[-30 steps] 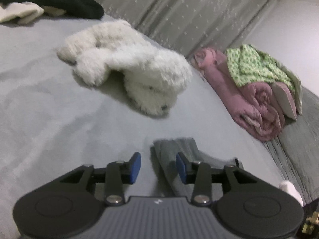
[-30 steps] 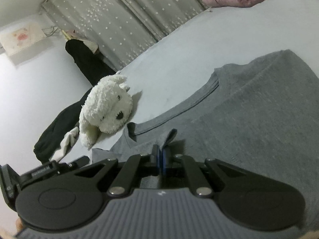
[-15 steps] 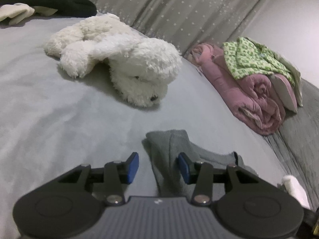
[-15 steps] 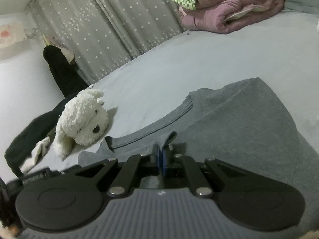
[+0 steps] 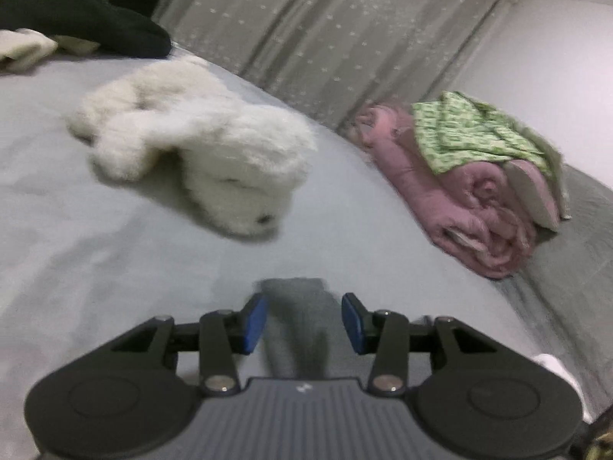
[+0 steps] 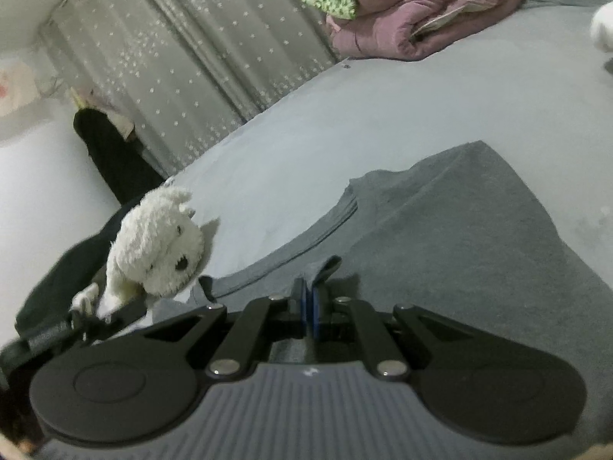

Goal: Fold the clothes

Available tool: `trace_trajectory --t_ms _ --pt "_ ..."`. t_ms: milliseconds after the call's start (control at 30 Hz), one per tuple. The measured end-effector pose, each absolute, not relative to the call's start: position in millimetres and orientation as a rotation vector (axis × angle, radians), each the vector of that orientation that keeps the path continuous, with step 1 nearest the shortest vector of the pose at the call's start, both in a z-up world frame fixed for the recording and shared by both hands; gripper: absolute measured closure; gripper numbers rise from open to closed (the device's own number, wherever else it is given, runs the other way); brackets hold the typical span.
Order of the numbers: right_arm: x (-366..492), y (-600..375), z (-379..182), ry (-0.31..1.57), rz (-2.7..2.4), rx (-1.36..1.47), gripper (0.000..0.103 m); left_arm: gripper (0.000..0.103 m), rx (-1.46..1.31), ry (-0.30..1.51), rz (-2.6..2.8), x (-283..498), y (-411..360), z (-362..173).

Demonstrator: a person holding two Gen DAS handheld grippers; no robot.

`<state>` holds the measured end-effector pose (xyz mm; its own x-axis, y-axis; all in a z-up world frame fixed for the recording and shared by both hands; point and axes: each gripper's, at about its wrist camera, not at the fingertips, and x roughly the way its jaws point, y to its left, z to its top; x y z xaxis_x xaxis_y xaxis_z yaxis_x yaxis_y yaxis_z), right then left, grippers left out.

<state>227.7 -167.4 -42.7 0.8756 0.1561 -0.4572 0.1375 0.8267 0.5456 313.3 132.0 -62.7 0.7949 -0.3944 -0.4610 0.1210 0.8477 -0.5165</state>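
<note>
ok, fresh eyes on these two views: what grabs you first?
The fluffy white plush dog lying on the pale grey bed sheet, ahead of the left gripper, whose blue-padded fingers stand apart around a grey fabric end. In the right view, the grey knit shirt spreads flat, a fold pinched in the shut right gripper. A rolled pink quilt topped with green patterned cloth sits far right.
</note>
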Motion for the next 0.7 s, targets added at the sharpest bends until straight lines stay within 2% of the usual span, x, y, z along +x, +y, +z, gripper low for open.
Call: trace_trajectory --t_ms 133,333,367,400,433,600,700 --pt "222.6 -163.7 -32.1 0.474 0.017 0.587 0.099 0.059 -0.484 0.673 -0.305 316.5 131.4 -74.3" --pt "232.3 -163.3 -42.5 0.527 0.028 0.598 0.099 0.061 -0.485 0.711 -0.366 318.9 117.9 -82.2" --pt "233.7 -163.6 -43.6 0.534 0.032 0.598 0.099 0.081 -0.472 0.713 -0.365 318.3 116.1 -81.9" --pt "233.3 -163.7 -43.9 0.537 0.035 0.596 0.099 0.096 -0.453 0.718 -0.358 317.5 114.8 -81.6" --pt "232.8 -163.3 -43.5 0.537 0.041 0.593 0.099 0.100 -0.445 0.719 -0.346 315.4 115.0 -82.1" --pt "231.6 -162.7 -41.1 0.531 0.070 0.598 0.099 0.100 -0.474 0.689 -0.210 308.5 140.0 -79.9" --pt "232.9 -166.0 -41.1 0.543 0.092 0.634 0.098 0.096 -0.524 0.705 -0.185 306.1 153.8 -77.7"
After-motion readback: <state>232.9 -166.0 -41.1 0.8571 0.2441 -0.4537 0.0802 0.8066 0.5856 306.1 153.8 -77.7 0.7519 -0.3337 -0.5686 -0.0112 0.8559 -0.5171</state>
